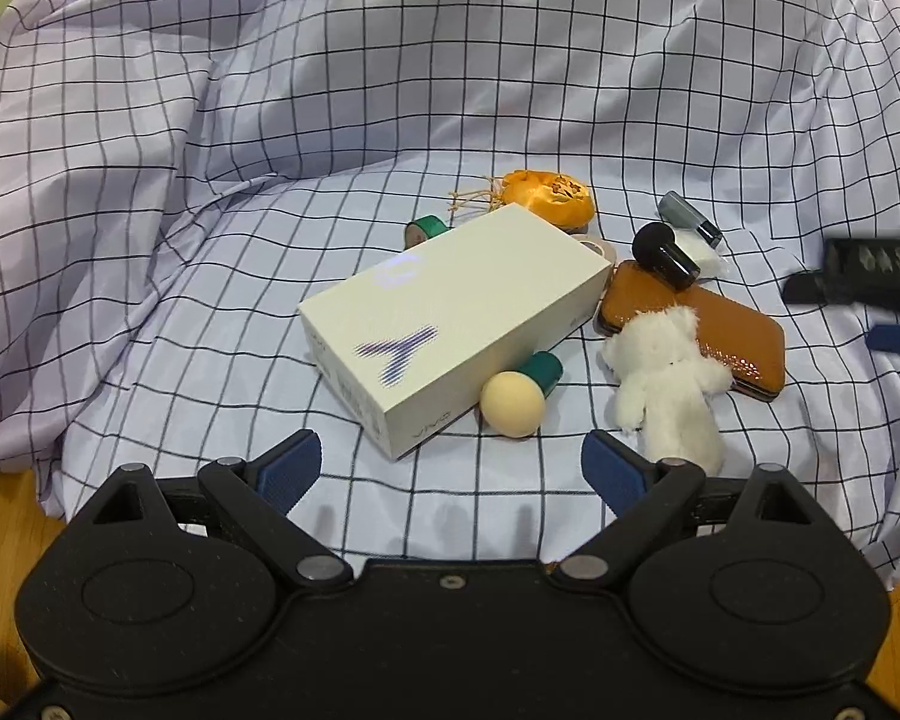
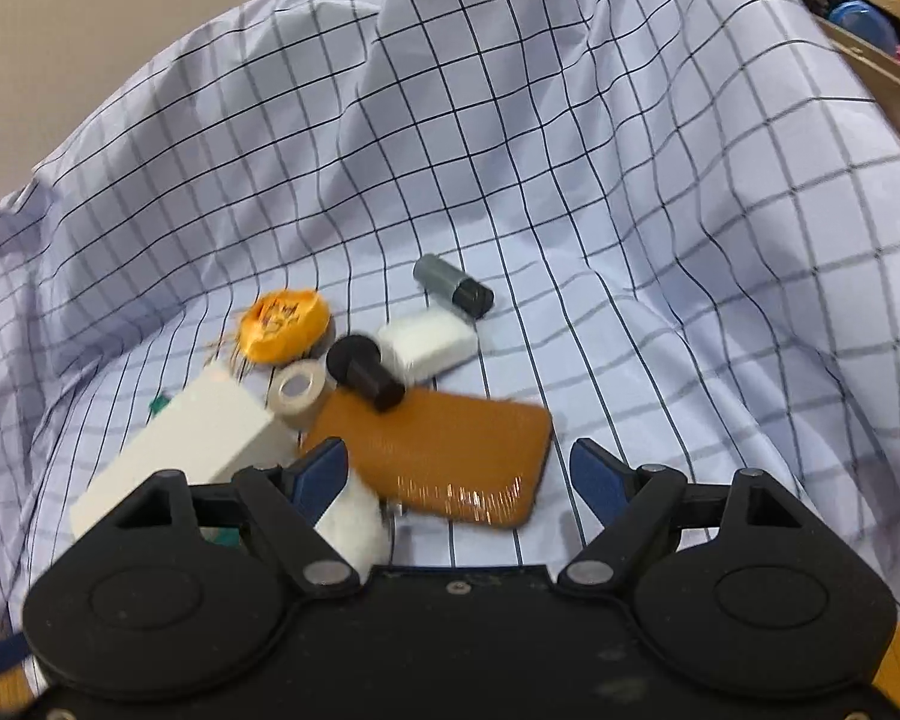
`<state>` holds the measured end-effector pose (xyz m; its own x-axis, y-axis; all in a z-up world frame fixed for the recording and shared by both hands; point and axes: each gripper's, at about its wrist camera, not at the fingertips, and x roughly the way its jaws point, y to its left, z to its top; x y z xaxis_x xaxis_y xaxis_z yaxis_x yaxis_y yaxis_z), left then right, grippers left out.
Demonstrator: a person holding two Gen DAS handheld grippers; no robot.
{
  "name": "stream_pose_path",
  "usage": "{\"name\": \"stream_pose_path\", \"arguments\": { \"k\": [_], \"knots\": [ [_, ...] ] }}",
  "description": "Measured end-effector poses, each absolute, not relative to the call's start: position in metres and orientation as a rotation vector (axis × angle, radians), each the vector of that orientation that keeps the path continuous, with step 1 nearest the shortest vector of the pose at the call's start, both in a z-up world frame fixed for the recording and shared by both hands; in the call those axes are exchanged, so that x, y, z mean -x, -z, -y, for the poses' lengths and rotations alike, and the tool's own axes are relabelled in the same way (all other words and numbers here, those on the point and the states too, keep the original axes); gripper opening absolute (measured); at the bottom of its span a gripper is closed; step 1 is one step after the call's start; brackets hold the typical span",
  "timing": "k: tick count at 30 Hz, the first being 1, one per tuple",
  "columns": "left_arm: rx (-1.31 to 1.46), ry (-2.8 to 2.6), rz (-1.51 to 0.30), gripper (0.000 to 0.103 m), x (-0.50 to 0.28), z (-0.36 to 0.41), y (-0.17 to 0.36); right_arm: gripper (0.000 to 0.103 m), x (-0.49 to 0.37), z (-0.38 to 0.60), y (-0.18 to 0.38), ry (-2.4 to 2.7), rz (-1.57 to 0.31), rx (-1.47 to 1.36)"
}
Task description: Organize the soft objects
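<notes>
White plush teddy bear [image 1: 666,384], small and fluffy, lies on the pale lilac checked cloth [image 1: 330,120] that covers the surface, just ahead of the left tool [image 1: 453,468] and off to its right side; the bear's lower end comes close to that tool's right blue pad without touching it. Its upper body leans on the tan leather wallet [image 1: 708,330]. The left tool stands wide, with only bare cloth between its 2 pads.

Ahead of the left tool's gap sits a white rectangular cardboard box [image 1: 450,324], and a cream sponge ball on a green stubby handle [image 1: 519,396] rests against the box's near side.

In the right wrist view the bear [image 2: 354,522] shows as a white fuzzy patch just beside the left pad of the right tool [image 2: 459,474], partly hidden behind its linkage; whether they touch is unclear. The right tool is also spread wide and grips nothing; the wallet [image 2: 450,456] lies ahead of its gap.

An orange round padded pouch [image 1: 555,195] lies beyond the box, well apart from both tools.
</notes>
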<state>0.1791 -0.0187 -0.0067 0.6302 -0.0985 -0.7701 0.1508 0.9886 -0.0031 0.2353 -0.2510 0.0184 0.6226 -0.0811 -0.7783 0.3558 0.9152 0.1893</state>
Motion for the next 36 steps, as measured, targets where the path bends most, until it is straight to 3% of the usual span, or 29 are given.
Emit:
{"name": "stream_pose_path", "arguments": {
  "k": [12,17,36],
  "knots": [
    [-0.107,0.190,-0.875,0.090,-0.187,0.032,0.019,0.080,-0.356,0.288,0.011,0.336,-0.927,-0.439],
    [-0.110,0.187,-0.877,0.090,-0.195,0.029,0.022,0.079,-0.391,0.309,0.031,0.342,-1.011,-0.609],
    [-0.078,0.201,-0.876,0.091,-0.211,0.014,0.026,0.075,-0.466,0.297,0.050,0.430,-1.020,-0.643]
  ]
}}
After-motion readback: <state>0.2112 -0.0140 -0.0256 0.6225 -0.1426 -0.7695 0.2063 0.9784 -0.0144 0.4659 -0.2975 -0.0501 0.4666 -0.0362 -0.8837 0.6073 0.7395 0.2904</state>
